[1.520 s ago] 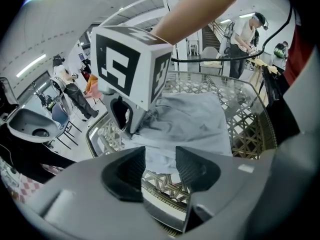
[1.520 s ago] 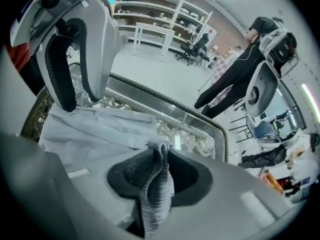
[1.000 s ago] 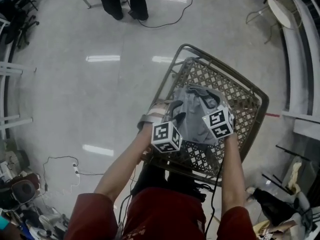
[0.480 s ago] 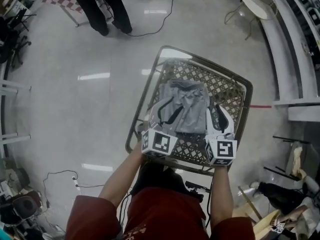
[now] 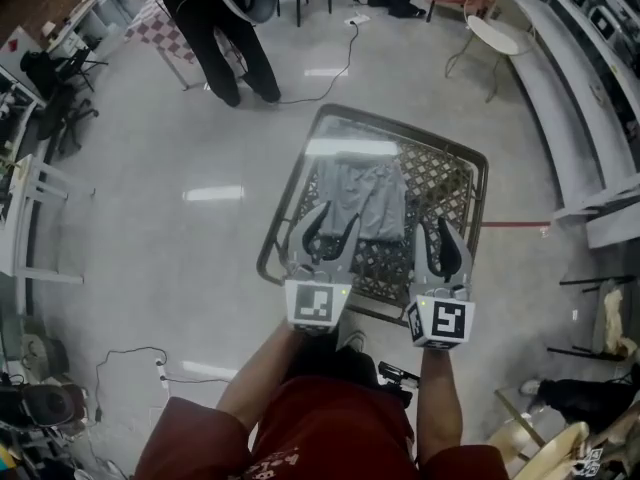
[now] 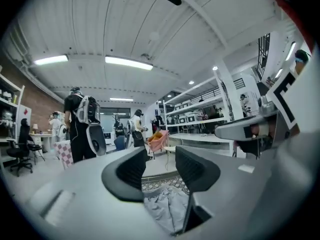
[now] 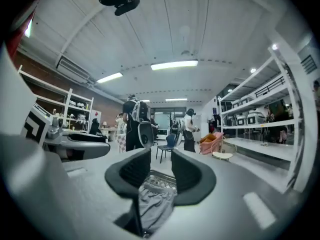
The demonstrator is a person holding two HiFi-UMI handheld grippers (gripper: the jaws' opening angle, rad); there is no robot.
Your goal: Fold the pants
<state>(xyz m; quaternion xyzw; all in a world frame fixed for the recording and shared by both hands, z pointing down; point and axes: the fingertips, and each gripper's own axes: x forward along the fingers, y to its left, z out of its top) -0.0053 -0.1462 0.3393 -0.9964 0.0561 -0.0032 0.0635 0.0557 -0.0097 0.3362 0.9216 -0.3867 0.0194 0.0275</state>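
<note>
- Polished pale floor (image 5: 170,238) spreads underfoot, glossy with streaks of reflected lamplight.
- Nearest, the left gripper (image 5: 337,216) and right gripper (image 5: 432,226) are smooth grey shells with ribbed black pads. They are held level, side by side. Both have their jaws apart and clasp nothing.
- Just beyond them stands a metal table (image 5: 450,183) with a rounded square frame and a diamond-lattice top.
- Grey pants (image 5: 362,196) lie soft and rumpled on that lattice, toward its far left, clear of both grippers.
- Farther off are a person's dark legs (image 5: 225,38), a pale chair (image 5: 490,33) and long shelving (image 5: 570,88) along the right.
</note>
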